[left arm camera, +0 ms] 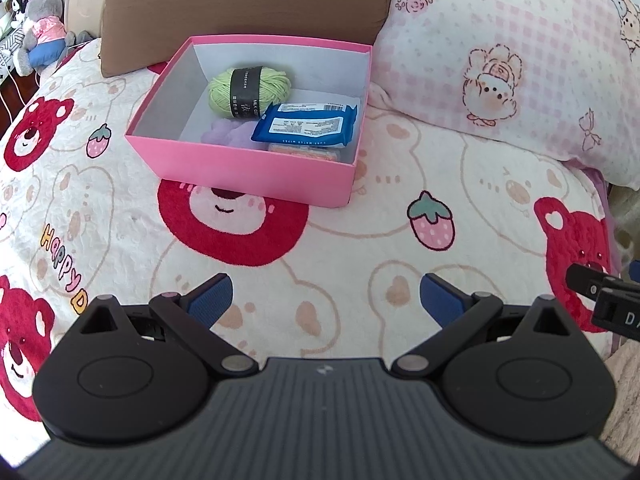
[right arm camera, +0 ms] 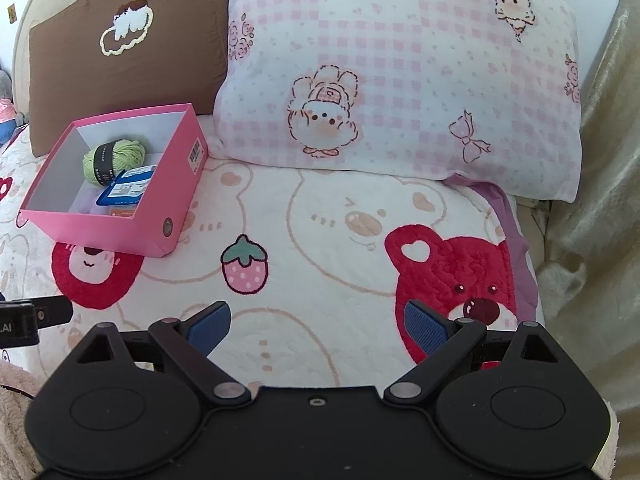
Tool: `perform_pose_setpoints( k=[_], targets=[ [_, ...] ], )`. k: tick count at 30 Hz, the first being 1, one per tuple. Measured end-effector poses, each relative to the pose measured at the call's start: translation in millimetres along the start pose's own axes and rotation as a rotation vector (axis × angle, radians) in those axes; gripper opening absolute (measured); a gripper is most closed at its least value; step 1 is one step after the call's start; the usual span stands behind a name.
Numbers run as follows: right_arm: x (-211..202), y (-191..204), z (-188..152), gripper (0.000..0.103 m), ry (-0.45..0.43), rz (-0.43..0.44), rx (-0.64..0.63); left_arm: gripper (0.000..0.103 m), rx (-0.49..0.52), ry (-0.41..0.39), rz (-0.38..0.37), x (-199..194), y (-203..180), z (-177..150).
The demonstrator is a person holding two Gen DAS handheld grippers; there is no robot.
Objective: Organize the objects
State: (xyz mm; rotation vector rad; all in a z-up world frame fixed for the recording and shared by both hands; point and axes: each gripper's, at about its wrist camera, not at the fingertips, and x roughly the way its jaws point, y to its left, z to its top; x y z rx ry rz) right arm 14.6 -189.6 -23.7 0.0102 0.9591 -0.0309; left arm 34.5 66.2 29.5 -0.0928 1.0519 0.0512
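Hovering empty tools (left arm camera: 326,300) (right arm camera: 318,326), spread wide, near filled pink box (left arm camera: 248,170).

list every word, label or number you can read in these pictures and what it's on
"HAPPYD", cut off after that, on the bear-print blanket.
"MILK CO", cut off, on the black band of the green yarn ball.
Blue wipes packet in the pink cardboard box: print too small to read.
Barcode sticker on the box side: unreadable.
"D" on the right gripper; "AI" on the left gripper, both cut off.

Both wrist views are looking forward, low over the bed, sharing the box (left arm camera: 248,168) (right arm camera: 100,228), upper left.
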Motion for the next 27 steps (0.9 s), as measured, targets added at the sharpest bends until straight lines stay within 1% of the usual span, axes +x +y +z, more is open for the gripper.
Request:
perform_pose_setpoints(
  k=[9, 13, 16, 24, 27],
  targets=[
    [-0.7, -1.5, -2.3, 0.096, 0.004, 0.006, 0.002, 0.102, -0.019, -0.016, -0.001, -1.9, 0.7, -0.2],
    [-0.1, -3.5, -3.6, 0.096, 0.007, 0.004, 0.006, 0.102, -0.033, -0.023, -0.013, -3.7, 4.2, 0.2],
    [0.5, -5.2, -4.7, 0.096, 0.011, 0.002, 0.002, 0.103, -0.027, -0.028, 0.0, -5.5, 3.5, -0.1],
    [3.6, -6.7, -5.1, 0.096, 0.02, 0.002, 0.006, 0.103, -0.022, -0.018, -0.006, -5.2, 1.8, -1.1],
    [2.9, -6.7, -5.3, 0.096, 0.019, 0.002, 0.006, 0.103, -0.041, -0.009, -0.015, -4.9, 2.2, -1.5]
  ],
)
